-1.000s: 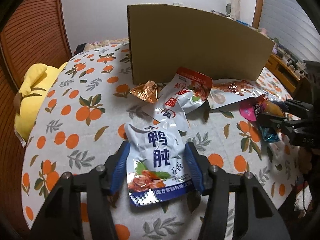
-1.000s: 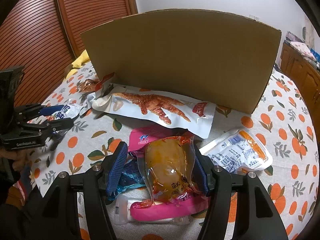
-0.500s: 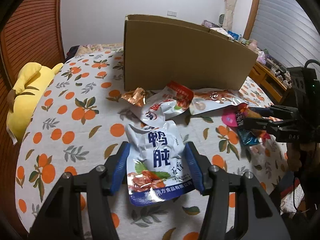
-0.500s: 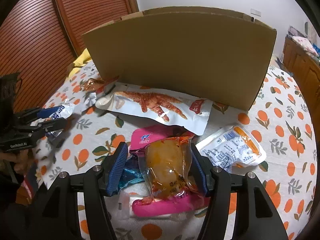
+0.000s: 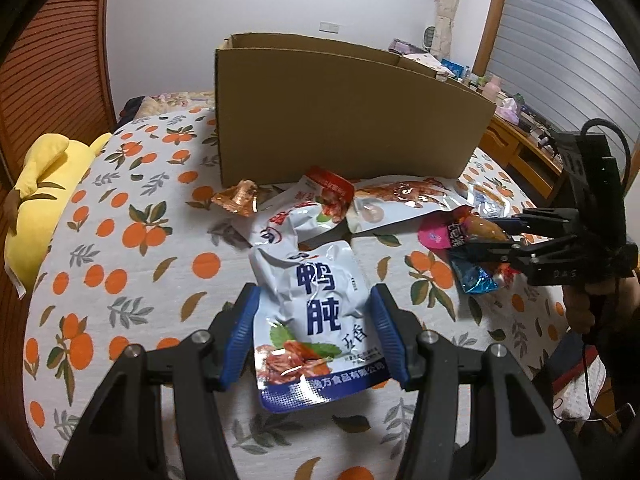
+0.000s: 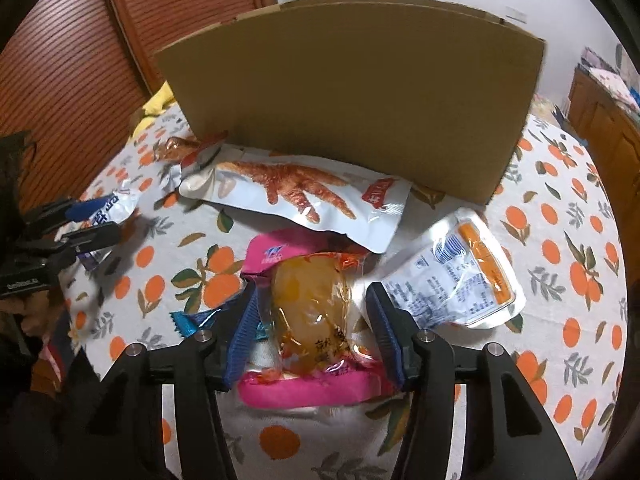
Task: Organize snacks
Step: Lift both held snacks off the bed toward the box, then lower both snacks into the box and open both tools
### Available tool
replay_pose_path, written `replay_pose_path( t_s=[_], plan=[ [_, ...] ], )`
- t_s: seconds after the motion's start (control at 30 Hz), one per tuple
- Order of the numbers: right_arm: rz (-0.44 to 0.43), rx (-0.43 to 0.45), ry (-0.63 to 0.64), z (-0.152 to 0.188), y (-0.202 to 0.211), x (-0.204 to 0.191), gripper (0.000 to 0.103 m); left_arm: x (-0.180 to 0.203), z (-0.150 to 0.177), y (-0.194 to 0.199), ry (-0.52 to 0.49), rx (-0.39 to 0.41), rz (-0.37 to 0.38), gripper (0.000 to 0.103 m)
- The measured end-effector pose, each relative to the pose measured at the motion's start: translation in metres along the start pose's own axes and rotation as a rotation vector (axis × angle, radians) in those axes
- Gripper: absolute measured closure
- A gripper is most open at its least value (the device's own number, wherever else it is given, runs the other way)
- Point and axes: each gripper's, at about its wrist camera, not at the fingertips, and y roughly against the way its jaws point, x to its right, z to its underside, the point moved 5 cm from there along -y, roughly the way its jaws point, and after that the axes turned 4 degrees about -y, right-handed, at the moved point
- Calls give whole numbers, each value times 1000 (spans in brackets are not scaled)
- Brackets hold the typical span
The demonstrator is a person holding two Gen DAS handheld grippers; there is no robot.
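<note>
My left gripper [image 5: 314,292] is shut on a white and blue pouch [image 5: 316,312], its blue pads pressing both side edges. An open cardboard box [image 5: 344,120] stands behind the scattered snacks. My right gripper [image 6: 312,288] straddles an orange snack pack [image 6: 312,304] that lies on a pink pack [image 6: 304,388]. Its jaws are closing: the left pad is at the wrapper's edge and a narrow gap shows at the right pad. Each gripper appears in the other's view: the right gripper [image 5: 476,236] and the left gripper [image 6: 96,220].
On the orange-print tablecloth [image 5: 132,240] lie a chicken-foot pouch [image 6: 296,196], a red and white pouch [image 5: 304,212], a copper wrapper [image 5: 236,198], a blue wrapper [image 5: 472,276] and a white and orange pouch [image 6: 460,272]. A yellow plush [image 5: 40,188] sits at the left edge.
The left view has tilted up, so the box's open top now shows; the pouch stays in the grip. The right jaws have narrowed around the orange pack.
</note>
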Motion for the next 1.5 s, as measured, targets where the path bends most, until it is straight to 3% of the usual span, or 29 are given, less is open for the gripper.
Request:
replay_pose_path(
  t_s=[0.1, 0.17, 0.87, 1.5],
  plan=[
    [6, 8, 28, 0, 2, -5, 62, 4, -1, 2, -11, 2, 3, 48],
    [10, 17, 38, 0, 4, -5, 64, 6, -3, 4, -16, 6, 4, 48],
    [-6, 109, 17, 18, 58, -5, 64, 22, -25, 18, -35, 48, 52, 48],
    [11, 263, 27, -27, 97, 1, 64, 27, -88, 27, -78, 146, 79, 48]
  ],
)
